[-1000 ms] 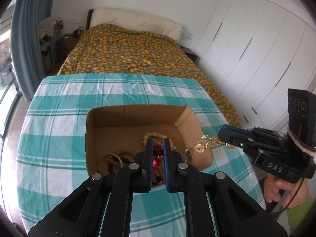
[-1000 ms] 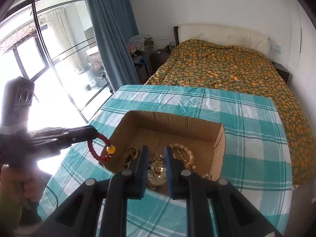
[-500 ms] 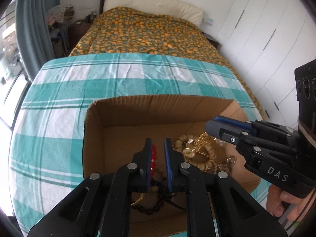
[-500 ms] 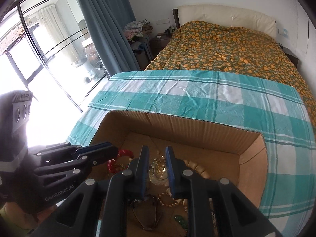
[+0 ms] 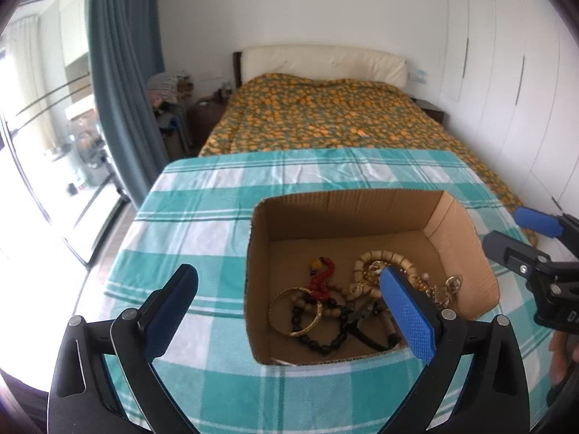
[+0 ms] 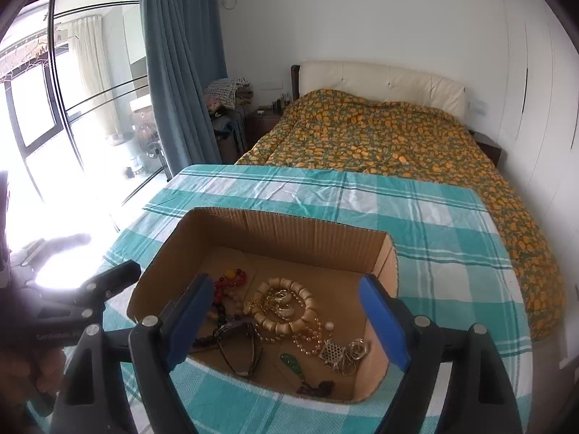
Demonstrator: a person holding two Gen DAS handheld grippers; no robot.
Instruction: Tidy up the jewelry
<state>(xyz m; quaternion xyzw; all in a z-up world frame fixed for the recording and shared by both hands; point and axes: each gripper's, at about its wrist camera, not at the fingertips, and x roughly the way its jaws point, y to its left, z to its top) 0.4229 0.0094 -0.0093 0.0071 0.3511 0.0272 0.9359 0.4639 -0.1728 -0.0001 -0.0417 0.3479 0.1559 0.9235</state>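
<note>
Left gripper (image 5: 287, 296) jaws have just been opening and stand wide, nothing between the blue textured pads; the red bead bracelet (image 5: 322, 276) lies loose on the floor of the cardboard box (image 5: 347, 209). Right gripper (image 6: 286, 307) jaws have likewise just been opening, wide apart and empty, poised over the near edge of the box. Writing: partial white lettering on the left gripper body in the right wrist view, blurred, reads roughly "GenRobot"; a fragment "D" on the right gripper at the frame edge of the left wrist view. Box: corrugated, open-topped, rectangular, long axis running across the tabletop (image 6: 434, 224), which is covered in a teal-and-white checked cloth. Contents, tangled together: a chunky cream bead bracelet (image 6: 289, 303) forming a ring, fine gold chains (image 6: 275, 298) piled inside it, a smooth gold bangle (image 5: 295, 311) lying flat, a string of dark round beads (image 5: 318, 340), dark-framed glasses (image 6: 239, 343), a small green pendant (image 6: 291, 361), silver rings (image 6: 356, 349). Red bracelet is bunched, its long axis pointing toward the far wall of the box, an amber bead at its far end.
</note>
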